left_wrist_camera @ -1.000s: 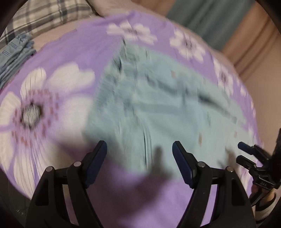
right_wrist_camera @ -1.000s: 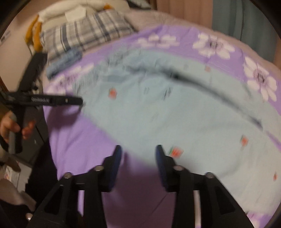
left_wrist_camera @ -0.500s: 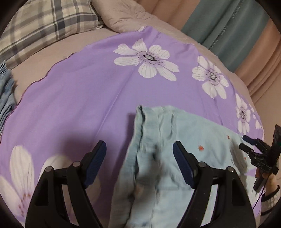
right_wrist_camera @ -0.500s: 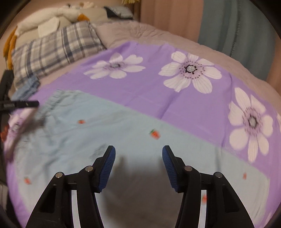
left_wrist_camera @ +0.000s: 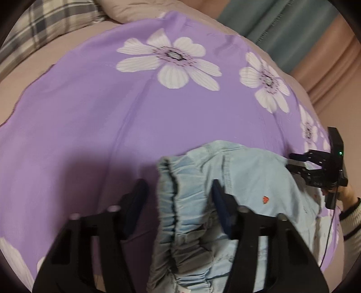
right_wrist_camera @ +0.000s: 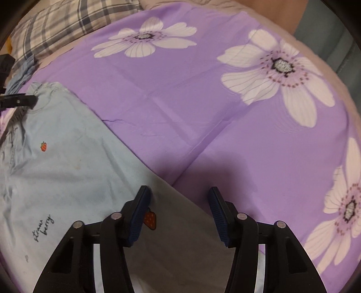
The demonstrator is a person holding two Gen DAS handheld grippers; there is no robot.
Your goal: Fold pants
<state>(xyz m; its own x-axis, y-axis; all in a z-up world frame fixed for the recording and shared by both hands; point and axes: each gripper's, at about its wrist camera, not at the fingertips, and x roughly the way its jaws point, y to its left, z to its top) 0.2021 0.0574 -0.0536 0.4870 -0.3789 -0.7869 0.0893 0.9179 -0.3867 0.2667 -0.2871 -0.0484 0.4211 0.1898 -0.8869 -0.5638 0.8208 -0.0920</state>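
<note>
Pale blue pants [left_wrist_camera: 252, 180] with small strawberry prints lie on the purple flowered sheet [left_wrist_camera: 112, 126]. Their gathered elastic waistband [left_wrist_camera: 173, 202] sits between the fingers of my left gripper [left_wrist_camera: 178, 202], whose jaws are closing; the left pad still stands clear of the cloth. In the right wrist view, the far edge of a pants leg [right_wrist_camera: 67, 180] runs between the fingers of my right gripper [right_wrist_camera: 179, 211], whose jaws are closing slightly and are not pressing on it. The right gripper [left_wrist_camera: 315, 166] also shows at the pants' far side, and the left gripper [right_wrist_camera: 18, 101] shows at the waistband.
A plaid pillow [right_wrist_camera: 67, 20] and a folded blue garment [right_wrist_camera: 22, 74] lie at the head of the bed. Teal and beige curtains [left_wrist_camera: 293, 29] hang behind. A hand in a striped sleeve [left_wrist_camera: 352, 207] holds the right gripper.
Both grippers swept across the pants to their far edge. The left jaws narrowed around the waistband. The right gripper now straddles the leg's edge.
</note>
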